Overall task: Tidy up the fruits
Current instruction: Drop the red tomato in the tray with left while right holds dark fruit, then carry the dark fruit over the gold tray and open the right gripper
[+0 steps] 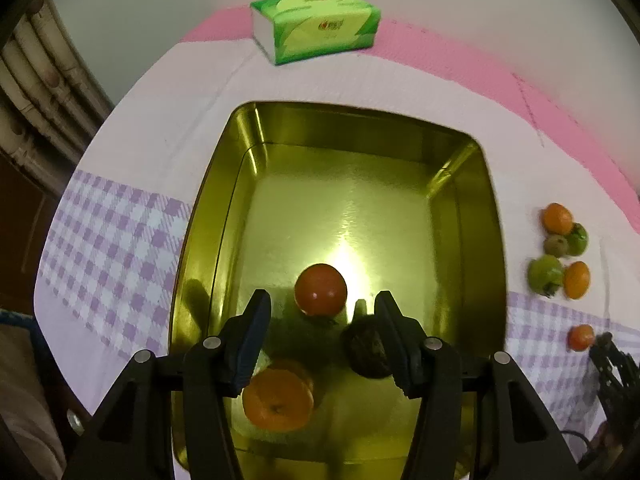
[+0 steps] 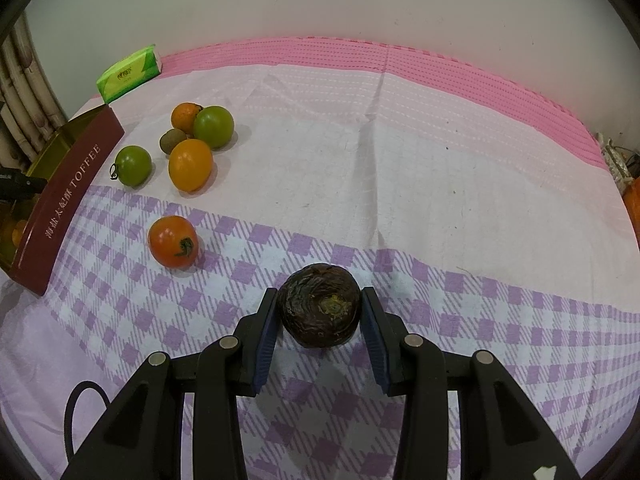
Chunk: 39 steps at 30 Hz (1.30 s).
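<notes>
Mid-collection: right gripper (image 2: 320, 308) clamped on wrinkled dark round fruit (image 2: 320, 305); left gripper (image 1: 322, 308) released over gold metal tin (image 1: 360, 120). Next, probably carry to tin.

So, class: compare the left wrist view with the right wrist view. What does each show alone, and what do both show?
Left only: the gold tin's shiny inside, holding a red tomato, an orange mandarin and a dark wrinkled fruit.
Right only: the tin's maroon TOFFEE side and a dark wrinkled round fruit between the right hand-held gripper's fingers.
Both: the green tissue pack and loose fruit cluster.
</notes>
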Tool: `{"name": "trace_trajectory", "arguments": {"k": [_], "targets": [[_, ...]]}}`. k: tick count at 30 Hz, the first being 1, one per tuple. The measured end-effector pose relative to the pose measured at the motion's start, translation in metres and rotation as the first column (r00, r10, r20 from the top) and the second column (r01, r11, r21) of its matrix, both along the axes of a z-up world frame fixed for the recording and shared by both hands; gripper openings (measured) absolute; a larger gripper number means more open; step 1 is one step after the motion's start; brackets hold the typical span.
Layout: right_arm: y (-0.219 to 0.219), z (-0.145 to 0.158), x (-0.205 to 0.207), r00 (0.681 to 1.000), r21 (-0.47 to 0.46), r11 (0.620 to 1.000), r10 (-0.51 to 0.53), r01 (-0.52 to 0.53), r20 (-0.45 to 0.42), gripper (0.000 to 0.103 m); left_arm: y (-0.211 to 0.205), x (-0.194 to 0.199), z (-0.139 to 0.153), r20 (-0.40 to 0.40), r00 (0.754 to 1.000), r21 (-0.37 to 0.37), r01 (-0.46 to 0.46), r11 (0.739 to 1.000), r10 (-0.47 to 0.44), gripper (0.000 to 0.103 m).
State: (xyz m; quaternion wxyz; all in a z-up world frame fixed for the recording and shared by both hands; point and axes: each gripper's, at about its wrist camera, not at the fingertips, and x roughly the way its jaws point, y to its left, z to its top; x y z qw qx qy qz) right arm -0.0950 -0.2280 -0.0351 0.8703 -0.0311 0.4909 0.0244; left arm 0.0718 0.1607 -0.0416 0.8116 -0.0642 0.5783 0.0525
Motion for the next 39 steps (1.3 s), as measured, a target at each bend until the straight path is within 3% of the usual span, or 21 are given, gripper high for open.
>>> {"name": "trace_trajectory", "arguments": {"k": [9,13,17,20,25,29,33,39], "targets": [[-0.003,0.003,0.005,1.0,0.001,1.0,-0.012,0.012,-0.005,0.036,0.003,-0.048,0.044,0.147,0.989,0.081,0.009,0.997,-0.02,0.063],[0.004,0.027,0.005,0.999,-0.004,1.0,-0.004,0.004,0.053,0.036,0.02,-0.066,0.058,0.206,0.979,0.081,-0.034,0.996,0.016,0.067],[0.043,0.06,0.006,0.988,0.037,0.992,0.113,-0.118,0.105,0.036,0.038,-0.083,0.058,0.219,0.972,0.06,-0.104,0.993,0.088,0.068],[0.094,0.075,0.007,0.961,0.084,0.961,0.253,-0.263,0.114,0.036,0.05,-0.094,0.056,0.209,0.968,0.032,-0.145,0.989,0.135,0.068],[0.185,0.072,0.013,0.886,0.177,0.869,0.459,-0.462,0.063,0.036,0.063,-0.106,0.054,0.197,0.963,0.017,-0.192,0.981,0.185,0.068],[0.242,0.061,0.015,0.831,0.152,0.819,0.555,-0.553,0.03,0.036,0.075,-0.119,0.058,0.217,0.942,0.02,-0.268,0.963,0.258,0.068],[0.277,0.044,0.021,0.805,0.126,0.801,0.592,-0.585,-0.028,0.036,0.089,-0.124,0.055,0.212,0.922,-0.012,-0.329,0.944,0.323,0.068],[0.294,0.026,0.026,0.805,0.082,0.811,0.585,-0.579,-0.096,0.036,0.092,-0.124,0.05,0.201,0.916,-0.023,-0.35,0.936,0.347,0.068]]}}
